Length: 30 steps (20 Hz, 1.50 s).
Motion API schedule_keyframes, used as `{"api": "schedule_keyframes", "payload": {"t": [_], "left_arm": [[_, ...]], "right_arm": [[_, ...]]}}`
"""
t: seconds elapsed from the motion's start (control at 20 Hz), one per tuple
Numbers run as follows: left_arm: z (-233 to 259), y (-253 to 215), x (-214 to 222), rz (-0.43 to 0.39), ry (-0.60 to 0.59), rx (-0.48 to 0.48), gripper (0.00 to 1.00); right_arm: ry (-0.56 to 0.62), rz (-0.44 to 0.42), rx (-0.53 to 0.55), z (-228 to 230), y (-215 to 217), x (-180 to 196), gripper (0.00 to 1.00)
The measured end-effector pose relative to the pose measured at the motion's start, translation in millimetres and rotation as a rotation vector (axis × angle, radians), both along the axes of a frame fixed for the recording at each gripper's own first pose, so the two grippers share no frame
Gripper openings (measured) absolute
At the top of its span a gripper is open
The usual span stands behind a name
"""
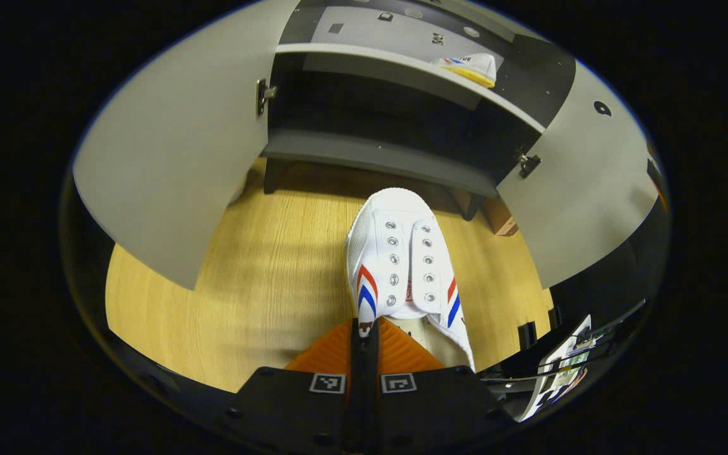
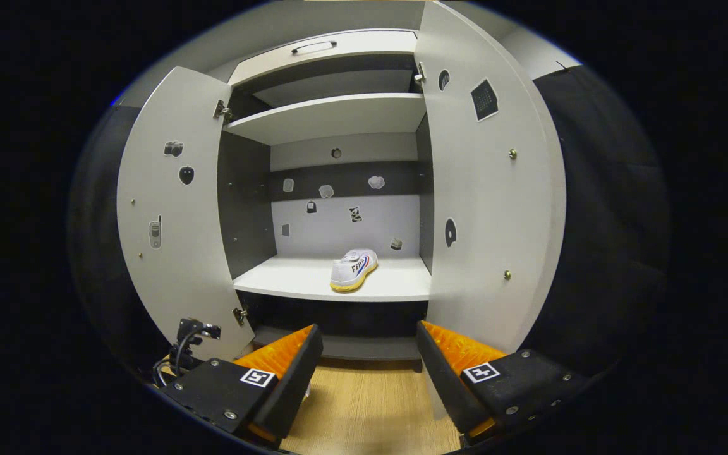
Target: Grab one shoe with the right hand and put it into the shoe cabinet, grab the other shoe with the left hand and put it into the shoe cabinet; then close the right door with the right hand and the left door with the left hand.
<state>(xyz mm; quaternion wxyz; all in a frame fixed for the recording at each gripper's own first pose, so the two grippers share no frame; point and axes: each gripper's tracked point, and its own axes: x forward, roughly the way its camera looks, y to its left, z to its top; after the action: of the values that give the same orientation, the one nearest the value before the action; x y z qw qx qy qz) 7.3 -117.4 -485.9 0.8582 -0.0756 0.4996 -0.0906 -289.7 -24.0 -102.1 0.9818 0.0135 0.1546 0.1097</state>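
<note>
Above the wooden floor (image 1: 263, 278), the left gripper (image 1: 364, 335) pinches the white canvas shoe with red-blue stripes (image 1: 402, 259), next needing a lift onto the grey cabinet shelf (image 1: 395, 66), while the right gripper (image 2: 369, 354) hangs spread.

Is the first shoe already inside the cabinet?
Yes. One shoe rests on the cabinet's middle shelf, both doors open.

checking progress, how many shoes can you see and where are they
2. One shoe sits on the cabinet shelf, toward its right side. The other shoe is outside, over the wooden floor before the open cabinet, its heel clamped in the left hand-held gripper.
</note>
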Motion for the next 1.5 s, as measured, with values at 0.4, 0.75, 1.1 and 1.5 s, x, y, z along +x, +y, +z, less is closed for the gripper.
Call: {"api": "schedule_keyframes", "payload": {"t": [0.4,0.75,1.1,1.5], "left_arm": [[25.6,14.4,14.9,0.025,-0.193,-0.055,0.06],[31.9,14.4,14.0,0.045,-0.341,-0.017,0.06],[31.3,15.8,13.3,0.055,-0.321,0.008,0.06],[25.6,13.4,12.9,0.053,-0.204,0.004,0.06]], "right_arm": [[-0.044,0.095,0.053,13.0,15.8,11.2,0.92],[-0.085,0.131,0.032,21.7,21.1,20.2,0.92],[-0.112,0.152,0.013,25.9,29.9,25.8,0.93],[-0.102,0.163,0.006,21.9,37.1,29.6,0.92]]}}
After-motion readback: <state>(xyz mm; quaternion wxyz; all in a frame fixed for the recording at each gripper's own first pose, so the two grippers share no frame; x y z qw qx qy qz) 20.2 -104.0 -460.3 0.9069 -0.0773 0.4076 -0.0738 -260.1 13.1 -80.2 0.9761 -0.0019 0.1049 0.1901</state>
